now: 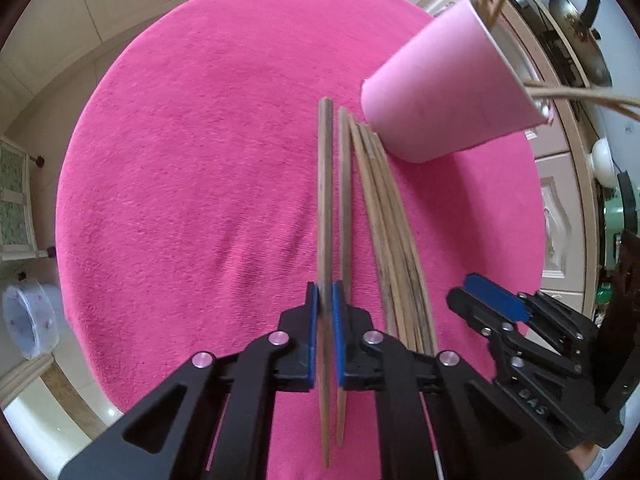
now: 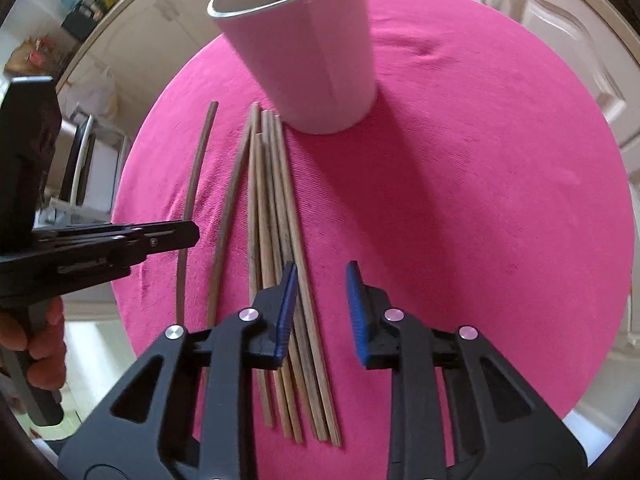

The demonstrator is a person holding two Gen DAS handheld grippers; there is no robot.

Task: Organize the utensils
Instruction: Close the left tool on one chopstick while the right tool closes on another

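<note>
My left gripper [image 1: 325, 320] is shut on one wooden chopstick [image 1: 325, 200], holding it along the fingers over the pink cloth. A second chopstick [image 1: 345, 208] lies just to its right, and a bundle of several chopsticks [image 1: 396, 248] lies further right. A pink cup [image 1: 448, 92] holding several chopsticks stands at the far right. In the right wrist view the held chopstick [image 2: 196, 184] rises from my left gripper [image 2: 188, 234]. My right gripper [image 2: 320, 308] is open and empty above the bundle [image 2: 276, 240], near the cup [image 2: 316, 56]. It also shows in the left wrist view [image 1: 492, 308].
The round table is covered with a pink cloth [image 1: 192, 200] and its edge drops to the floor all round. Cream cabinets [image 2: 540, 20] stand behind. A clear plastic tub [image 1: 28, 320] sits on the floor at the left.
</note>
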